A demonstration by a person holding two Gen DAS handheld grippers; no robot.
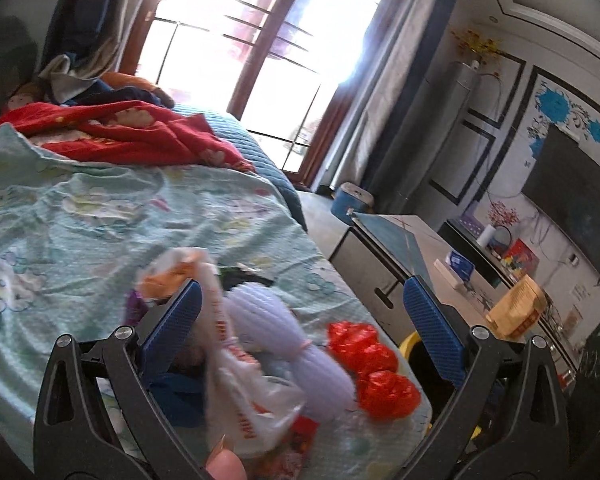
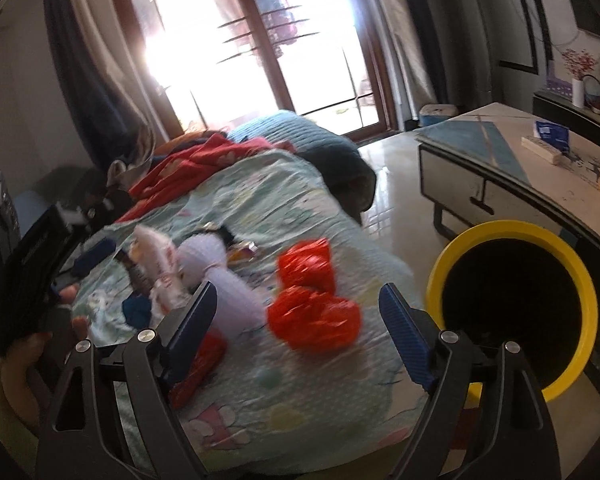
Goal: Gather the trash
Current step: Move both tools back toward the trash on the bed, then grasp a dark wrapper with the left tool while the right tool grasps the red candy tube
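Trash lies on the pale green bedsheet point(image 1: 100, 220): a white plastic bag with orange print point(image 1: 236, 360), a lavender ribbed roll point(image 1: 300, 340), crumpled red plastic point(image 1: 376, 368) and a small blue scrap point(image 1: 176, 392). My left gripper point(image 1: 304, 284) hovers open over the bag and roll, its pads clear of them. In the right wrist view my right gripper point(image 2: 298, 288) stands wide open above the red plastic point(image 2: 312, 312), not touching it. A red wrapper point(image 2: 198, 368) lies under its left finger. A black bin with a yellow rim point(image 2: 512, 304) stands beside the bed.
A hand point(image 2: 24, 360) holds the other gripper at the left of the right wrist view. A red blanket point(image 1: 140, 132) covers the far bed. A low table point(image 2: 500, 152) holds a cardboard box point(image 1: 516, 312). Tiled floor point(image 2: 396, 200) runs between bed and table.
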